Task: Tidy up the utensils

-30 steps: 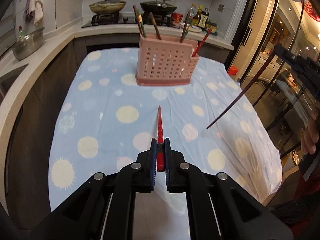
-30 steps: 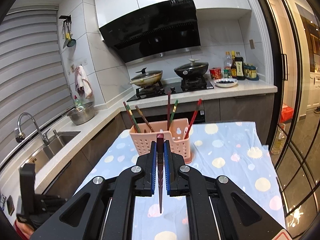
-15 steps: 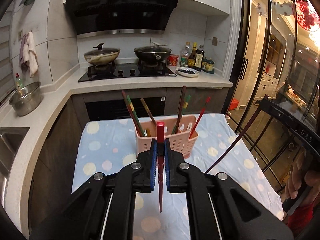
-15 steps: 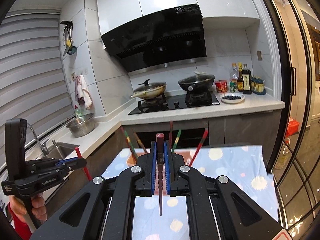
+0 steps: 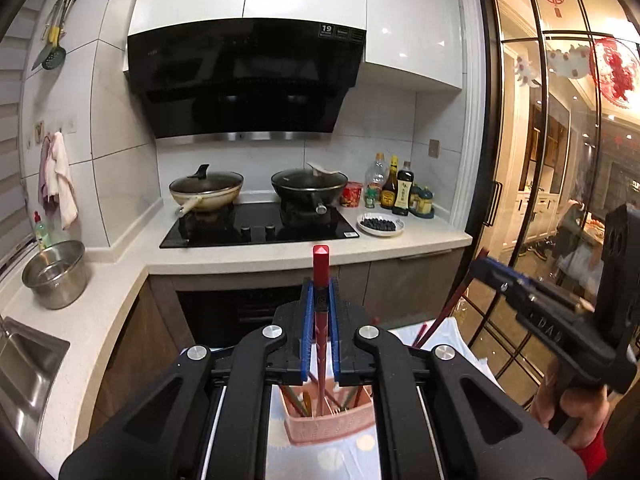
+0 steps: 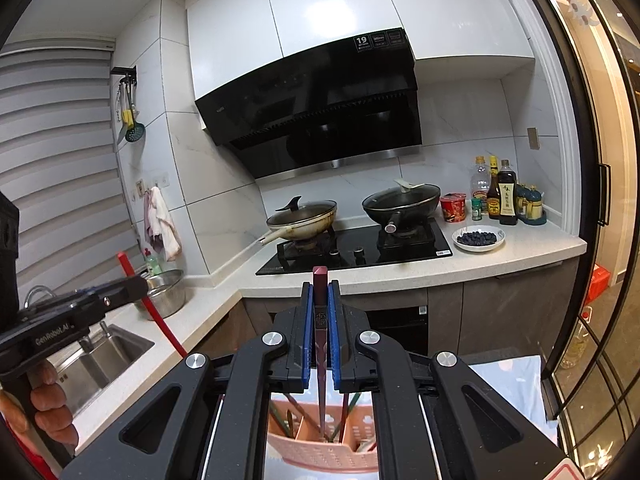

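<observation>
Two lidded woks (image 6: 401, 199) on black hob (image 6: 356, 252), blueberry plate (image 6: 478, 239), steel pot (image 5: 55, 273)

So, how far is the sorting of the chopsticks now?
Done: several chopsticks already stand in the pink holder. In hand: the left gripper is shut on a red chopstick, and the right gripper on a dark maroon chopstick, both pointing down over the holder. Left: lower and release them.

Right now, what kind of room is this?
A home kitchen, most likely: a stove with two pans under a black hood, a sink in the counter, and sauce bottles by the wall.
</observation>
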